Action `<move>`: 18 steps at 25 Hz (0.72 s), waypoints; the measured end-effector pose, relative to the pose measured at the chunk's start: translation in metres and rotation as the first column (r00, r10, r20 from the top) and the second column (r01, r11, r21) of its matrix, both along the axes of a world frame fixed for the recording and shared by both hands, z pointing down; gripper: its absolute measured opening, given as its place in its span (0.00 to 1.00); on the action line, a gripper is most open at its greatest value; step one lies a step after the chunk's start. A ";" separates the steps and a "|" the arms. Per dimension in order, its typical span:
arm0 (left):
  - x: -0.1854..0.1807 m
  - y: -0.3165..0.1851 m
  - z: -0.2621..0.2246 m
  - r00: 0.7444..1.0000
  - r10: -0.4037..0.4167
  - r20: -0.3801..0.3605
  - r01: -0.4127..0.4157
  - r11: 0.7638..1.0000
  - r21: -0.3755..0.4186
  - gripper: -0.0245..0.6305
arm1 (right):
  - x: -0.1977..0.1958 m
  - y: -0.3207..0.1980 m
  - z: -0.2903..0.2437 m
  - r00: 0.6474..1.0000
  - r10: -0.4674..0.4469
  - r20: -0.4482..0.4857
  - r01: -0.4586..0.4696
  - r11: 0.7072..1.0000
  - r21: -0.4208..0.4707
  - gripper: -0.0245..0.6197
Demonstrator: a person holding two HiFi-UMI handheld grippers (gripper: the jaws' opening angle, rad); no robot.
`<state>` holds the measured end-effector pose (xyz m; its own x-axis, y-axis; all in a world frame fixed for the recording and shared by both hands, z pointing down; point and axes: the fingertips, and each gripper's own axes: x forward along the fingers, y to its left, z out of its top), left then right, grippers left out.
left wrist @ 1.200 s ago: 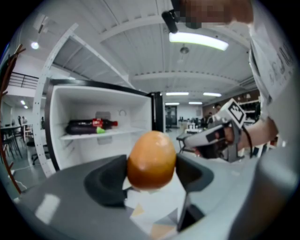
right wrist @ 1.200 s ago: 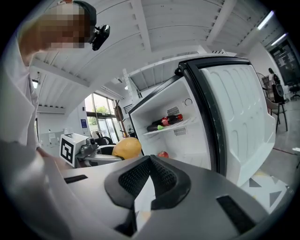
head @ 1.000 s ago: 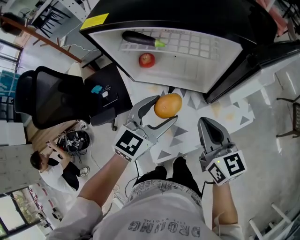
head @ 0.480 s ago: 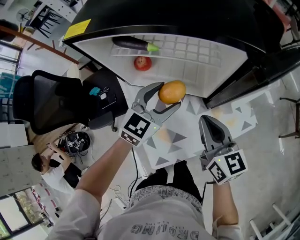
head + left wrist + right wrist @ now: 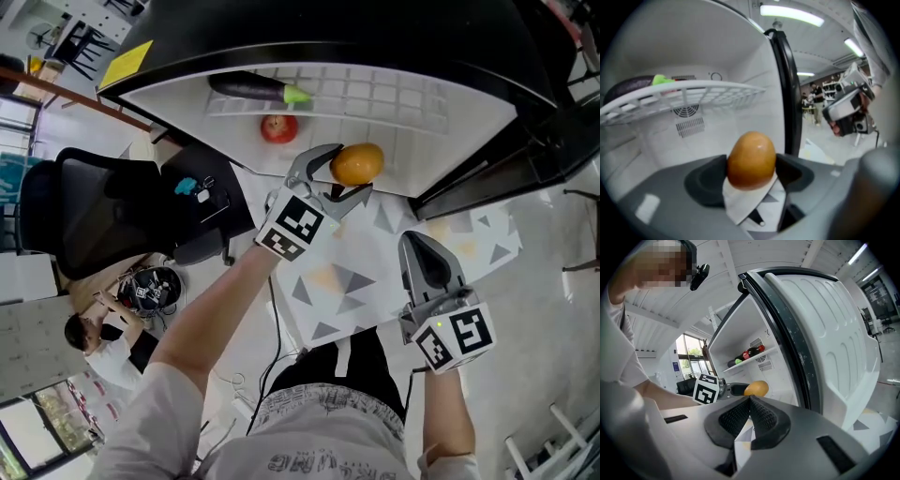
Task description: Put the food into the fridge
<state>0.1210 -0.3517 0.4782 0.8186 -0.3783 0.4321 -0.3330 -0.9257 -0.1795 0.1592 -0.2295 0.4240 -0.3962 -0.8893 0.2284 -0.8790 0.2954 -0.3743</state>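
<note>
An orange-yellow oval fruit (image 5: 357, 163) sits between the jaws of my left gripper (image 5: 343, 172), which is shut on it at the mouth of the open fridge (image 5: 403, 112). From the left gripper view, the fruit (image 5: 751, 160) is pinched between both pads, under a white wire shelf (image 5: 684, 96). On that shelf lie a dark eggplant (image 5: 248, 89) and a red apple (image 5: 279, 128). My right gripper (image 5: 424, 255) hangs lower right over the floor, shut and empty. Its own view shows its tips (image 5: 750, 399) meeting, with the fruit (image 5: 756, 388) beyond them.
The fridge door (image 5: 825, 333) stands open on the right, its dark edge (image 5: 506, 169) close to my right gripper. A black office chair (image 5: 103, 202) stands at the left, with a person (image 5: 103, 333) sitting low beside it. A patterned mat (image 5: 375, 267) covers the floor below.
My left gripper has carried the fruit up and forward, from over the mat to the fridge opening. The right gripper has stayed in place.
</note>
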 end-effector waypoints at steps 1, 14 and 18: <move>0.002 -0.004 0.004 1.000 0.003 0.006 -0.003 1.000 0.002 0.54 | 0.000 -0.001 0.001 1.000 0.003 -0.002 -0.003 1.000 0.000 0.04; 0.022 -0.036 0.046 0.993 0.058 0.105 -0.064 0.996 0.060 0.54 | -0.002 -0.018 0.018 0.998 0.037 -0.052 -0.035 0.999 0.039 0.04; 0.025 -0.044 0.056 0.990 0.063 0.126 -0.072 0.995 0.067 0.54 | -0.002 -0.024 0.025 0.997 0.043 -0.067 -0.040 0.998 0.049 0.04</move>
